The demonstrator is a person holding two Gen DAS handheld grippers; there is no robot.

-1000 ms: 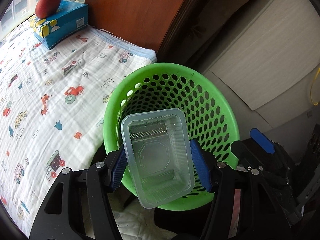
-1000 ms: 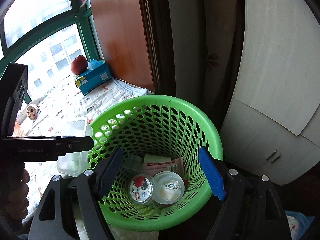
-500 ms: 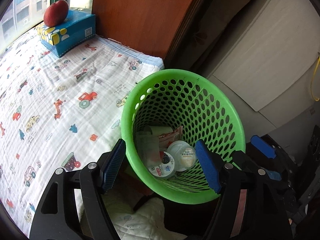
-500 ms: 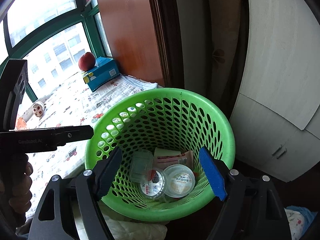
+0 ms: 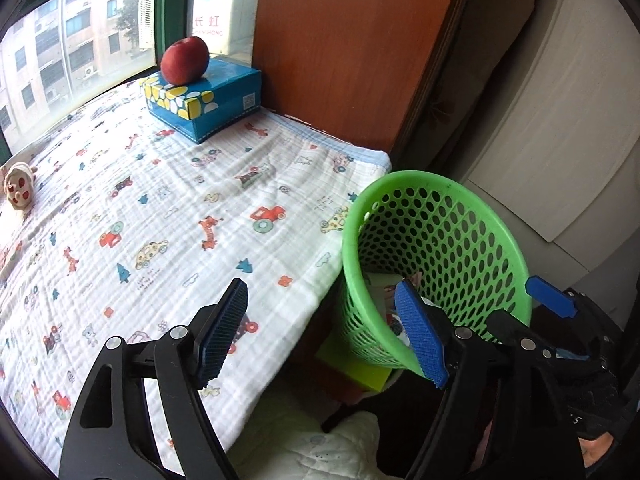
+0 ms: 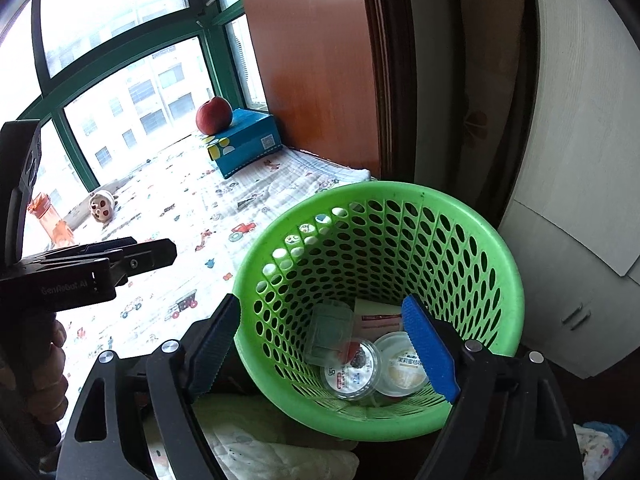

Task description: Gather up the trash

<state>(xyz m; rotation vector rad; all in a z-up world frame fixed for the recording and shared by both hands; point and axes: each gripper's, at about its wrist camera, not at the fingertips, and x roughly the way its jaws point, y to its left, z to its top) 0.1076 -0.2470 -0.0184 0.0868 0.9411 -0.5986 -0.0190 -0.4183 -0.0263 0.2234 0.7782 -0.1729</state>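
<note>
Trash (image 6: 352, 364) (clear tray, two lidded cups, wrapper) at bottom of green basket (image 6: 472, 216); left gripper (image 5: 320, 332) jaws opening, empty, beside basket rim; right gripper (image 6: 324, 344) jaws opening, empty, straddling near rim.

Apple (image 5: 185, 60) atop blue box (image 5: 202, 101)
</note>
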